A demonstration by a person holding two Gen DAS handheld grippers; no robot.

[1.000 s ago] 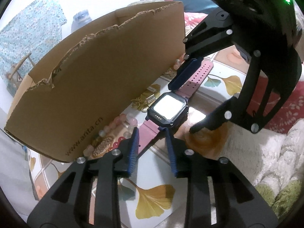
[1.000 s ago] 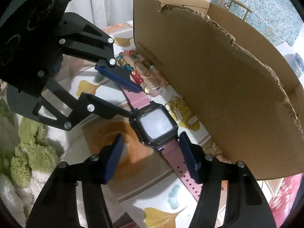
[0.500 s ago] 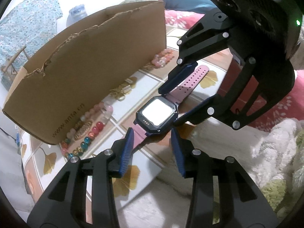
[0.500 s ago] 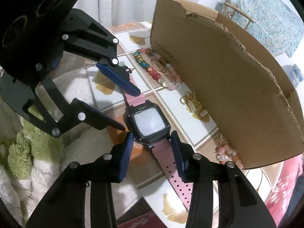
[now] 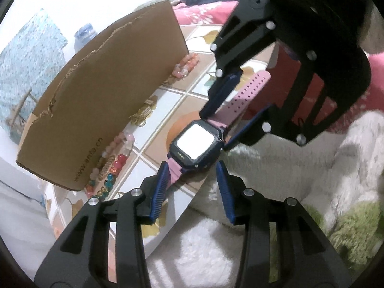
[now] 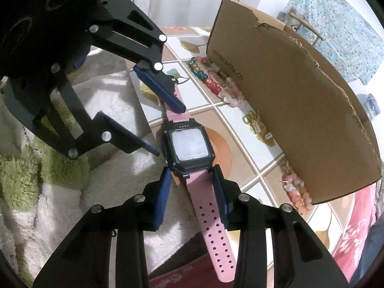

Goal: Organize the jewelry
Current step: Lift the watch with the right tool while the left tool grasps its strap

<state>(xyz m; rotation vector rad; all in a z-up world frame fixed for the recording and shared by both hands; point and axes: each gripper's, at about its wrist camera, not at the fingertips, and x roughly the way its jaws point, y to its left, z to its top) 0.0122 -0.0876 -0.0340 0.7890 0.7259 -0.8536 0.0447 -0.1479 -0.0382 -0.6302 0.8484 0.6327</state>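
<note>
The pink-strapped watch (image 6: 188,144) lies on the table (image 6: 242,141), near the cardboard box (image 6: 300,100). The right claw (image 6: 192,187) is closing around its strap (pads not yet pressing); the left claw (image 5: 192,182) stands spread.

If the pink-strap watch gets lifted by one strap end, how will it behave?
Probably floppy: the watch has a thin perforated strap that looks like soft rubber, so the boxy case would likely sag. The case looks heavy next to the strap. Rolling seems unlikely, since it lies flat on the tiled mat.
</note>
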